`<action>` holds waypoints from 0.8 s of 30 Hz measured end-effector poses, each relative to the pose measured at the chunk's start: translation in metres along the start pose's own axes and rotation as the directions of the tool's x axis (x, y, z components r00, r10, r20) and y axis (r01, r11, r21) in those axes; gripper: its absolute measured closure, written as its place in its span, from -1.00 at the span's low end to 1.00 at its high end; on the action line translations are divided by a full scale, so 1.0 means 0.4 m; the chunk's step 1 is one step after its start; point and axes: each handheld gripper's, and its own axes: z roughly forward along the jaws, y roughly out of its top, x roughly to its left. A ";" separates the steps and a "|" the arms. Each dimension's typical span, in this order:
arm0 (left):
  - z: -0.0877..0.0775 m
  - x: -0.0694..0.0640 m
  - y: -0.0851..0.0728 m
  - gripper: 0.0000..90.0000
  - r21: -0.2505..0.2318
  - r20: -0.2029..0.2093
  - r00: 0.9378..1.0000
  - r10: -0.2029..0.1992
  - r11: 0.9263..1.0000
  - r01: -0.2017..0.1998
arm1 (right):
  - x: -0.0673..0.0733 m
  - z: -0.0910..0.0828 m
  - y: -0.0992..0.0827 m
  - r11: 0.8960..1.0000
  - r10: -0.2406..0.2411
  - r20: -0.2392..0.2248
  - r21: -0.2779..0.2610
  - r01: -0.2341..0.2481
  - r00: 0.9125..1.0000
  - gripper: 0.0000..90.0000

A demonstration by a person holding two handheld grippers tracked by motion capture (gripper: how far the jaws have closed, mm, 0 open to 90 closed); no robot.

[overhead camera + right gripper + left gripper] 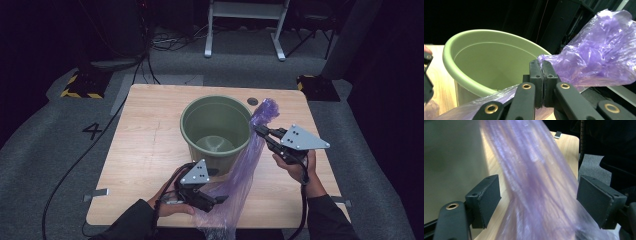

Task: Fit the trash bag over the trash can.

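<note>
Wooden table [145, 150], green bucket [216, 127], purple bag [245, 170] stretched beside it.
Right gripper [541, 72] view shows jaws pinching bag; left gripper [537, 202] view shows wide jaws, bag between.

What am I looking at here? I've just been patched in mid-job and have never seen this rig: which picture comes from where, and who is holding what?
There is no robot arm. A person holds a two-jaw tool in each hand at a wooden table. The high view looks down from above the person's side; each of the other two pictures comes from a camera riding on one gripper, looking along its black jaws.

On the table stands an empty green plastic bucket. A long purple plastic bag runs from beside the bucket's rim down to the near table edge.

The right gripper is shut on the bag near its bunched upper end. The left gripper has its jaws open, with the bag passing between them; its pads do not press on it.
</note>
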 end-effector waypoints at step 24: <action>0.125 0.032 -0.027 0.35 0.086 -0.143 0.989 0.041 0.996 -0.029 | 0.048 0.014 0.062 0.996 -0.074 -0.114 -0.052 0.068 0.991 0.98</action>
